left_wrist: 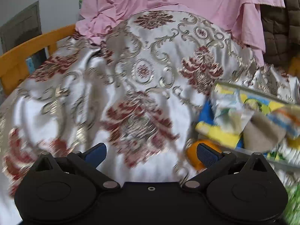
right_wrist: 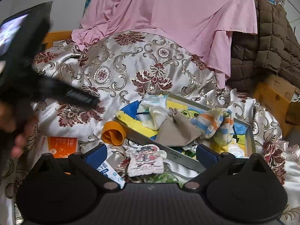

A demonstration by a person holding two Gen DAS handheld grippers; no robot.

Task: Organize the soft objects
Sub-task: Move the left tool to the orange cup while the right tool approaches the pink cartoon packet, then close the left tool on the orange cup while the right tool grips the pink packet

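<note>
A grey tray (right_wrist: 184, 158) lies on the patterned bedspread and holds a beige cloth (right_wrist: 176, 130), a striped towel (right_wrist: 215, 123), a white cloth (right_wrist: 155, 115) and a yellow-blue cloth (right_wrist: 135, 123). A small white knitted cloth (right_wrist: 144, 159) with a cartoon print lies just outside the tray's near rim, between the fingers of my open right gripper (right_wrist: 151, 155). An orange rolled piece (right_wrist: 113, 133) rests left of the tray. My left gripper (left_wrist: 152, 153) is open over bare bedspread, with the orange piece (left_wrist: 192, 155) and tray (left_wrist: 243, 90) to its right. One of its fingers (right_wrist: 82, 96) shows in the right wrist view.
An orange packet (right_wrist: 61, 146) and a blue-white packet (right_wrist: 110, 172) lie at the near left. A pink sheet (right_wrist: 168, 18) hangs behind, with a brown quilted cover (right_wrist: 271, 43) at the right. A wooden bed rail (left_wrist: 28, 50) runs along the left. A hand (right_wrist: 16, 144) holds the left gripper.
</note>
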